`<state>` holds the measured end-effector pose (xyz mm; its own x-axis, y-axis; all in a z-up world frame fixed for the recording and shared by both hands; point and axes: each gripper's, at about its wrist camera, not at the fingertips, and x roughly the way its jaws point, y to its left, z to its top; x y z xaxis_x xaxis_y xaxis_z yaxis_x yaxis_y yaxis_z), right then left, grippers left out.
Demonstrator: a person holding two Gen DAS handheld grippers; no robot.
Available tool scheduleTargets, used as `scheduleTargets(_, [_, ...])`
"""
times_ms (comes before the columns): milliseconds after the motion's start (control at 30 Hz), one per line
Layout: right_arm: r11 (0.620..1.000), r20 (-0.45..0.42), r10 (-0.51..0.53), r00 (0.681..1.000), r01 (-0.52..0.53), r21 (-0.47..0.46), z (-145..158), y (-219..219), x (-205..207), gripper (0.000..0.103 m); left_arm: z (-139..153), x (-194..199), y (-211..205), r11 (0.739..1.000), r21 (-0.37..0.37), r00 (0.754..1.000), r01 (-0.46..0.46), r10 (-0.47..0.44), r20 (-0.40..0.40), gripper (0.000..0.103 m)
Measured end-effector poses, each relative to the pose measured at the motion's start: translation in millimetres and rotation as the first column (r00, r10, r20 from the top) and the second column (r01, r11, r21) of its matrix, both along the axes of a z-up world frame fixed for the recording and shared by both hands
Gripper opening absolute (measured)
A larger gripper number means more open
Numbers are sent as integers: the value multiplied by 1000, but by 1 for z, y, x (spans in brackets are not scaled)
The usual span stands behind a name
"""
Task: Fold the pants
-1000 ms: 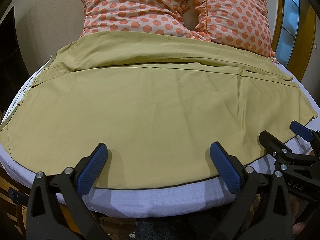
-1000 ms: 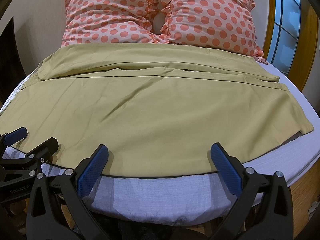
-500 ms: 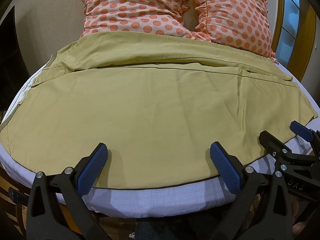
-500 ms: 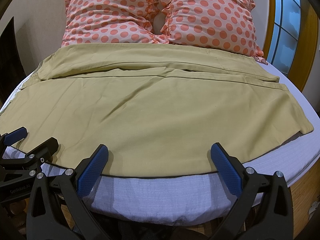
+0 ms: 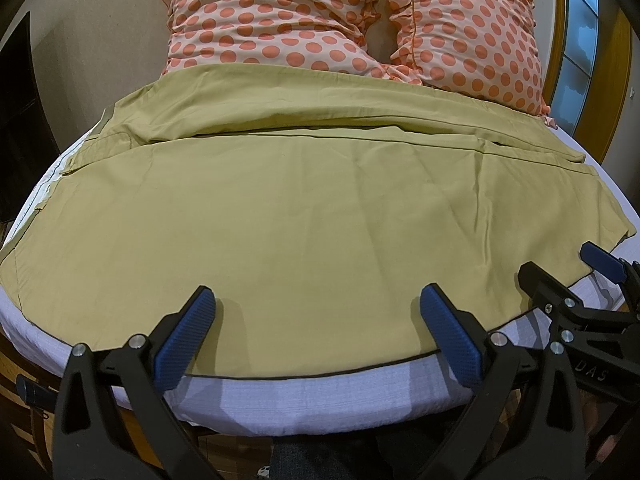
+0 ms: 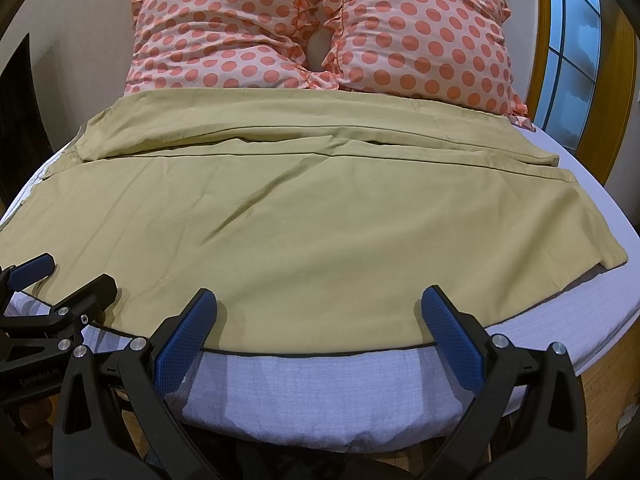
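On bed (image 5: 320, 396): khaki pants (image 5: 304, 216) spread flat; left gripper (image 5: 316, 316), right gripper (image 6: 318, 316) wide apart, holding nothing.

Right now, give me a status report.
Left gripper and right gripper open, empty. Pants flat on bed, unfolded. Nothing in the way.

Olive-tan pants (image 5: 304, 216) are spread flat across the bed (image 5: 320, 396), lightly creased, with one leg laid over the other and the near edge by the bed's edge.
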<state>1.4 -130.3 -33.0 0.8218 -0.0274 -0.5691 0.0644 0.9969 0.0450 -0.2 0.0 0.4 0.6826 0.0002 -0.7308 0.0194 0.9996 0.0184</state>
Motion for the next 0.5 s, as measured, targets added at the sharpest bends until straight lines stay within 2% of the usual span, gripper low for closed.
scheduleTargets(333, [1000, 22, 8, 1000, -8, -4, -2, 3, -3, 102, 0, -1, 0, 1000, 2, 1000, 5, -5, 18, 101])
scheduleTargets(433, [999, 42, 36, 998, -35, -8, -3, 3, -9, 102, -4, 2, 0, 1000, 0, 1000, 12, -12, 20, 101])
scheduleTargets(500, [997, 17, 72, 997, -72, 0, 2, -2, -1, 102, 0, 3, 3, 1000, 1, 1000, 13, -13, 9, 101])
